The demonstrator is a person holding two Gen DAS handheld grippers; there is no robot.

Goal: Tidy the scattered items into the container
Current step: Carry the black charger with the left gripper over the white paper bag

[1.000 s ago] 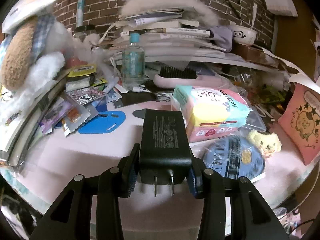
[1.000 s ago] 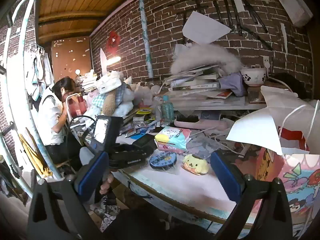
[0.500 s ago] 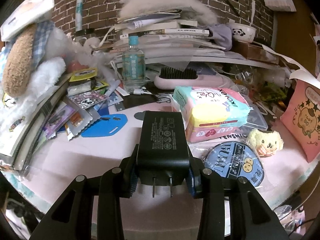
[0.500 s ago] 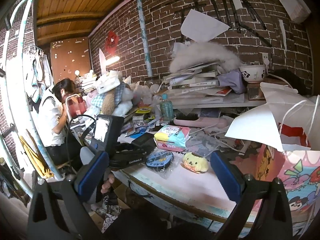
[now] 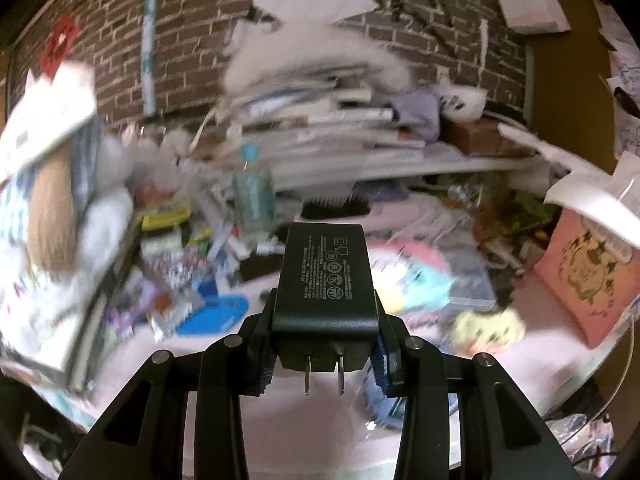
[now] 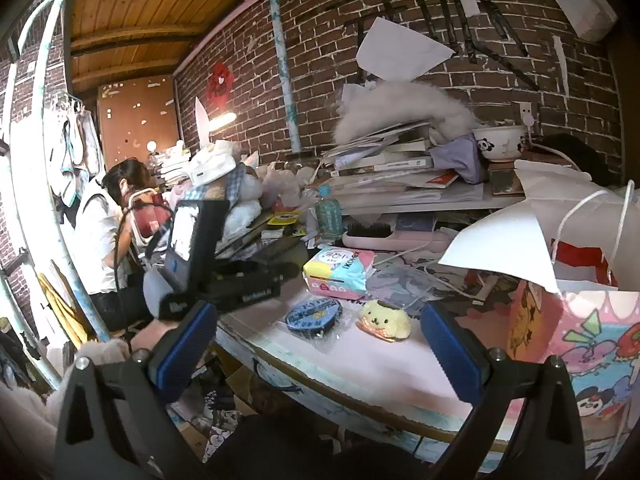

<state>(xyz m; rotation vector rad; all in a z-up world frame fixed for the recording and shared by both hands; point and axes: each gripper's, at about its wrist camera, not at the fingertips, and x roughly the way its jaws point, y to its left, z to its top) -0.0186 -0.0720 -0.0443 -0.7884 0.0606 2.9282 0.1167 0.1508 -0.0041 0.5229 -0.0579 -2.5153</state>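
Note:
My left gripper (image 5: 324,344) is shut on a black power adapter (image 5: 326,280), prongs pointing back at the camera, held above the pink table (image 5: 304,424). The left gripper also shows in the right wrist view (image 6: 256,276) over the table's left end. My right gripper (image 6: 320,340) is open and empty, off the table's front edge. A pink cartoon paper bag (image 6: 580,332) stands at the right; it also shows in the left wrist view (image 5: 588,276). A yellow plush dog (image 6: 386,318), a round blue packet (image 6: 314,314) and a tissue pack (image 6: 340,270) lie on the table.
Stacked books and papers (image 6: 392,168) with a panda bowl (image 6: 502,142) fill the back shelf. A pink hairbrush (image 6: 388,236), a water bottle (image 6: 329,216) and plush toys (image 6: 236,188) crowd the back left. A seated person (image 6: 104,232) is at the far left.
My left gripper has lifted and tilted up with the adapter; its view is now blurred and shows more wall. The right gripper has barely moved.

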